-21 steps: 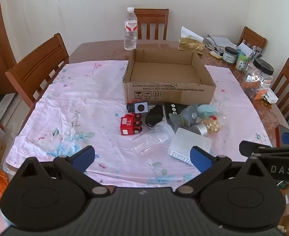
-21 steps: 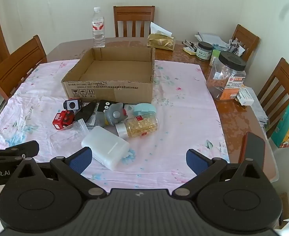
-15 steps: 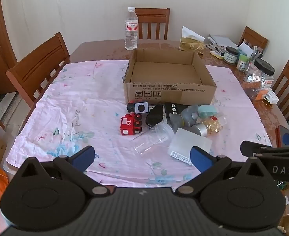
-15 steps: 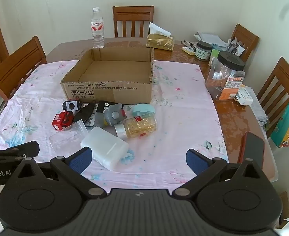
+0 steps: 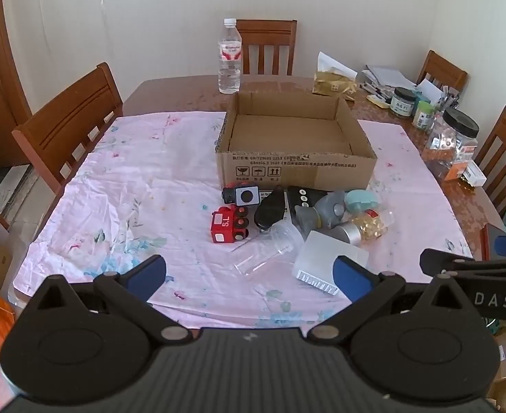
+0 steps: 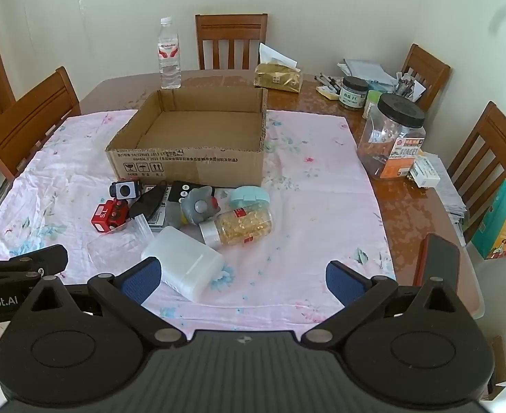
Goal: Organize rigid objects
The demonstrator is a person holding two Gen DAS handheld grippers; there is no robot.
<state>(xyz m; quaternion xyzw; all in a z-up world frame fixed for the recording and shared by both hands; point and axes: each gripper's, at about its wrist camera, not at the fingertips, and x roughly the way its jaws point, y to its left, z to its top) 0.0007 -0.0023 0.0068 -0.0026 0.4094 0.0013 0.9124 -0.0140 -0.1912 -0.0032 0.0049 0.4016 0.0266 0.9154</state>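
Note:
An open, empty cardboard box (image 5: 295, 168) (image 6: 187, 168) stands mid-table on a pink floral cloth (image 5: 142, 203). In front of it lies a cluster: a red toy train (image 5: 228, 224) (image 6: 110, 215), a black-and-white toy (image 5: 242, 195), a black case (image 5: 270, 210), a grey toy figure (image 6: 197, 206), a jar of yellow capsules (image 6: 240, 228), a teal lid (image 6: 249, 198), a clear plastic cup (image 5: 270, 246) and a white plastic box (image 5: 328, 263) (image 6: 184, 263). My left gripper (image 5: 249, 277) and right gripper (image 6: 242, 277) are both open and empty, near the table's front edge.
A water bottle (image 5: 229, 56) stands behind the box. A tissue pack (image 6: 278, 76), jars (image 6: 394, 136), pens and papers crowd the table's right side. A phone (image 6: 438, 261) lies at the front right edge. Wooden chairs (image 5: 67, 127) surround the table.
Both views have shifted very slightly; the objects and both open grippers stay as they were.

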